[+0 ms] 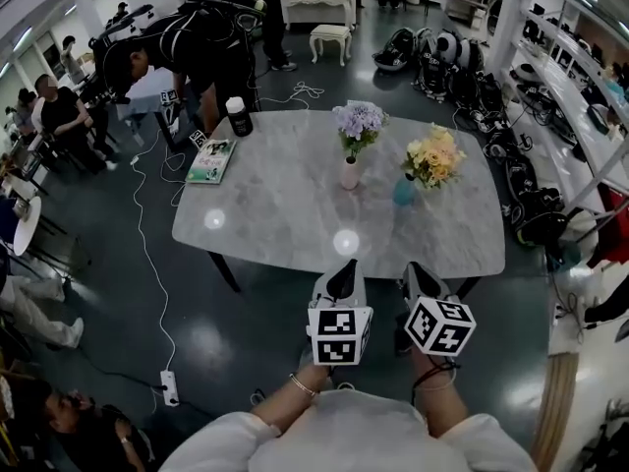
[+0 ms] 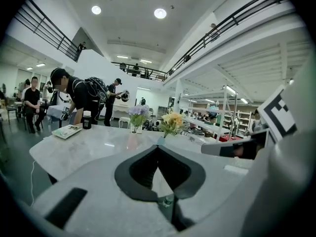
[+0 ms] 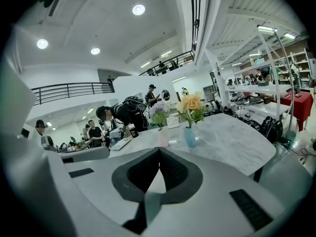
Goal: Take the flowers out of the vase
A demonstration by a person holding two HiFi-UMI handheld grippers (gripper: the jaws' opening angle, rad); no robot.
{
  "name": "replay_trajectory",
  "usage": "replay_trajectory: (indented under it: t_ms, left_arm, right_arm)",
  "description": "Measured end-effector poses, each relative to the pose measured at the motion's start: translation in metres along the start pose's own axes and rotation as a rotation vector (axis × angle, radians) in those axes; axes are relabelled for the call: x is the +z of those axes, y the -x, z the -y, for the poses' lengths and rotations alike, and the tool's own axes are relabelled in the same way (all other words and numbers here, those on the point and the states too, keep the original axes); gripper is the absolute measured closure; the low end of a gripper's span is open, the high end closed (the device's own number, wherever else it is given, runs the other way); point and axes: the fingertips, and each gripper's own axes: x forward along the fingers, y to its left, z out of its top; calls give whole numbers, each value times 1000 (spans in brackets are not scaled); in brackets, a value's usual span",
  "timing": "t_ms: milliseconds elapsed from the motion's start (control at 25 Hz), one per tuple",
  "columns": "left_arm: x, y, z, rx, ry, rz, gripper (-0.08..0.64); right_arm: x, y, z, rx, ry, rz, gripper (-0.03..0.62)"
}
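Nearest: both forearms in pale sleeves, a thin bracelet on the left wrist [image 1: 300, 385], a dark band on the right.

Left hand-held gripper [image 1: 344, 266]: jaws pressed together, tips meeting, nothing between them [image 2: 158, 146]. It was held over the floor just short of the tabletop's near edge.

Right hand-held gripper [image 1: 414, 268]: jaws likewise closed tip to tip and empty [image 3: 159, 149], just beside the left one, at the same near edge.

Tabletop [image 1: 275, 214]: pale marble, rounded corners, dark legs, two ceiling lights reflected on it.

Past mid-table, well apart from both grippers:
- yellow flowers [image 1: 434, 155] standing upright in a blue vase [image 1: 404, 192], ahead of the right gripper;
- purple flowers [image 1: 359, 121] standing upright in a pale vase [image 1: 350, 173], to the left of the blue one and slightly farther. The two vases stood near each other, not touching.

Far left corner: a green-covered book [image 1: 210, 160] lying flat; just beyond it a dark bottle with a white cap [image 1: 238, 116], upright.

Beyond the tabletop: a person in black [image 1: 187, 47] bent over at the far left edge; a white stool [image 1: 330, 39] farther back; bags lined along the right-hand shelving.

Floor, lower left: a white power strip [image 1: 169, 388] with its cable running toward the table.
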Motion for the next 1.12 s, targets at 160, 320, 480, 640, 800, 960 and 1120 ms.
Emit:
replay_trajectory:
  t_ms: [160, 320, 480, 640, 800, 960, 1120]
  left_arm:
    - [18, -36, -23, -24, -16, 7, 563]
    - [39, -69, -38, -46, -10, 19, 563]
    - [42, -94, -50, -77, -11, -2, 563]
    - [44, -117, -62, -107, -6, -28, 563]
    - [40, -145, -67, -124, -2, -36, 563]
    - [53, -164, -89, -152, -6, -40, 563]
    - [69, -181, -104, -189, -22, -44, 563]
  right_arm:
    - [22, -33, -3, -11, 2, 32, 588]
    - [43, -63, -5, -19, 13, 44, 588]
    - [53, -88, -6, -42, 21, 38, 588]
    - [62, -113, -8, -61, 27, 24, 588]
    - [65, -135, 2, -73, 35, 21, 588]
    - [81, -162, -8, -97, 30, 40, 588]
    - [99, -179, -17, -127, 25, 63, 588]
